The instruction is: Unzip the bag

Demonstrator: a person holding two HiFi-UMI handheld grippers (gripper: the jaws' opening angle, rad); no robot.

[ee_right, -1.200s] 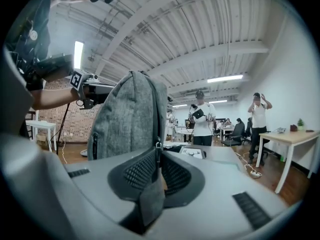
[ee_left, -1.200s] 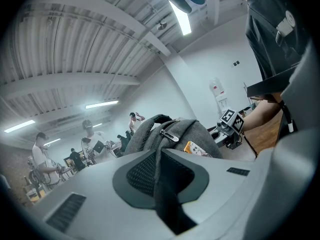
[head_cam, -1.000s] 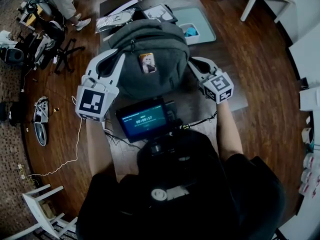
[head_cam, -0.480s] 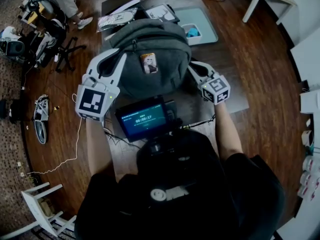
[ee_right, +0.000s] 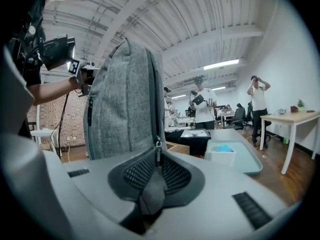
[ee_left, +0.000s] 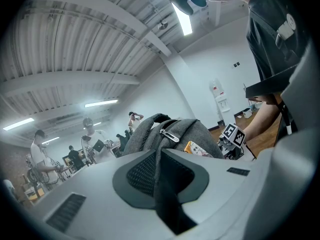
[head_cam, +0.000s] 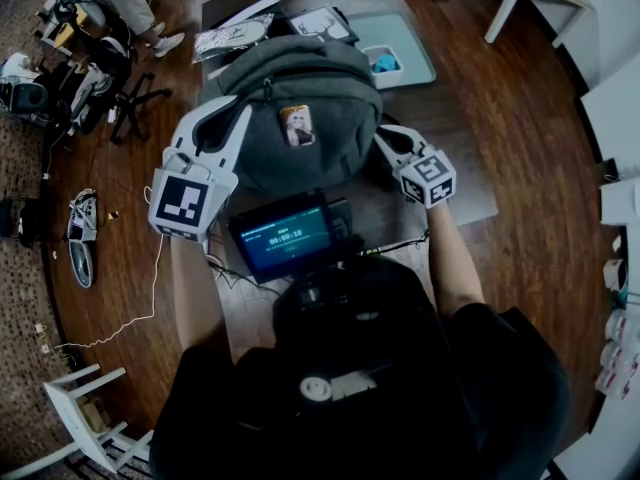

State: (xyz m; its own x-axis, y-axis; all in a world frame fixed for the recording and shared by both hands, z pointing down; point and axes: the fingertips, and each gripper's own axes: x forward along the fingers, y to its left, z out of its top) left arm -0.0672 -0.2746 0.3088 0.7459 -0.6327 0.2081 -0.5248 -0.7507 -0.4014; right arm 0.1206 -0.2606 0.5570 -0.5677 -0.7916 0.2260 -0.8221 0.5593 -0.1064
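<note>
Backpack, of grey woven fabric, is standing upright on the dark table. It is showing a small picture card on its front, and a metal zipper pull is hanging near its top. Left gripper is pinching a fold of the bag's grey fabric, its jaws nearly together. Right gripper is clamping the grey tab of a side zipper slider, its jaws likewise narrow. Behind the bag, a pale teal tray is holding a white box with something blue inside, too small to identify. The person's body is covering the table's near edge.
</note>
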